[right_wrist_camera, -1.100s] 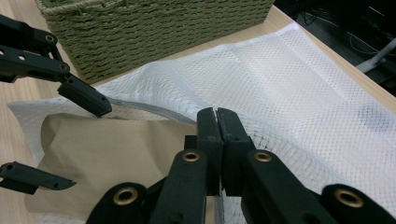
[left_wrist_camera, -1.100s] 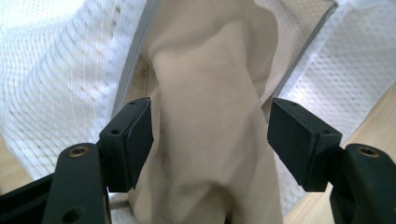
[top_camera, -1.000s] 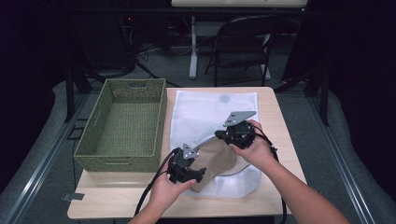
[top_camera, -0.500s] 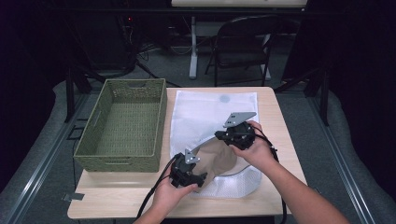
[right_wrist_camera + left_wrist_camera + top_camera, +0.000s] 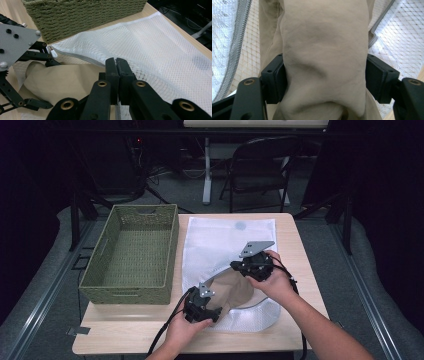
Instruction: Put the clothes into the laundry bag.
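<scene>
A white mesh bag point(image 5: 225, 237) lies flat on the table with its zipped mouth toward me. A beige cloth point(image 5: 235, 290) sits bunched in that mouth. My left gripper point(image 5: 207, 312) grips the near end of the cloth; in the left gripper view both pads press into the beige cloth point(image 5: 324, 50) from either side, with mesh point(image 5: 402, 37) behind it. My right gripper point(image 5: 240, 267) is at the bag's upper lip. In the right gripper view its jaws point(image 5: 116, 62) are shut, pinching the mesh bag point(image 5: 155, 42) at its grey zipper edge, lifted above the cloth point(image 5: 65, 80).
A green woven basket point(image 5: 132, 255) stands on the left side of the table, close beside the bag; it shows near in the right gripper view too point(image 5: 82, 15). Bare table point(image 5: 295, 245) runs along the right edge. A dark chair point(image 5: 260, 170) stands beyond the table.
My left gripper has sunk a little toward the table with the beige cloth in it. The right gripper has stayed where it was, holding the bag's lip.
</scene>
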Motion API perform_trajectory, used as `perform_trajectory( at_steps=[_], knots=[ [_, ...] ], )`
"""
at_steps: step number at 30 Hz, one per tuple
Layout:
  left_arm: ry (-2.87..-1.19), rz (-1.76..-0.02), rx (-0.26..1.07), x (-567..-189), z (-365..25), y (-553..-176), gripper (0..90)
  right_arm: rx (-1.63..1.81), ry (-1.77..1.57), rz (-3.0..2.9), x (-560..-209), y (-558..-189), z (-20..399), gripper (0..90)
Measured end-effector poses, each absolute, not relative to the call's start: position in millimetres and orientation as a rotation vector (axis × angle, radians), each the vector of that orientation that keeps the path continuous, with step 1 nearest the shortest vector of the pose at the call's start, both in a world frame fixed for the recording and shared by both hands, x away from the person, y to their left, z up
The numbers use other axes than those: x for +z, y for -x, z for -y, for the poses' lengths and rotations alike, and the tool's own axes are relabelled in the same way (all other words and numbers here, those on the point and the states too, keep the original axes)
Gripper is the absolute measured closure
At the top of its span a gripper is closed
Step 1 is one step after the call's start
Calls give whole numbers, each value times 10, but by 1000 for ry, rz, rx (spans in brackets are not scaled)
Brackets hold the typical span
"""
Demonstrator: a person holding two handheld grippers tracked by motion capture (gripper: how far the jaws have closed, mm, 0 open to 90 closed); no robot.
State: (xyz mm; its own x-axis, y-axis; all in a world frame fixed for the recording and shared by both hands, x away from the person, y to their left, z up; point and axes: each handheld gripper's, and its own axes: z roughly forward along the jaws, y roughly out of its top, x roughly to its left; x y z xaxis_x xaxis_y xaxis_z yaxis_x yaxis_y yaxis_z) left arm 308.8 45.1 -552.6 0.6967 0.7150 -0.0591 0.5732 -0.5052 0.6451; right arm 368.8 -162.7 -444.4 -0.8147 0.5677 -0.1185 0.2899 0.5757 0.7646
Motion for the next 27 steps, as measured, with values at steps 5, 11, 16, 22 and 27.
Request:
perform_trajectory(
  at_steps=[5,11,16,22,27],
  knots=[
    [-2251,-993,277,-5531,-455,-3092,334,1098,-688,-2462,-4446,-3685,1620,886],
    [-2236,-1020,270,-5531,-465,-3095,408,1099,-687,-2458,-4451,-3675,1610,886],
    [-2219,-1027,274,-5535,-470,-3091,459,1092,-681,-2462,-4459,-3667,1609,886],
    [-2220,-1038,273,-5529,-464,-3092,498,1100,-686,-2463,-4469,-3663,1607,886],
    [-2212,-1046,281,-5526,-466,-3095,524,1099,-684,-2463,-4466,-3653,1599,886]
  ],
)
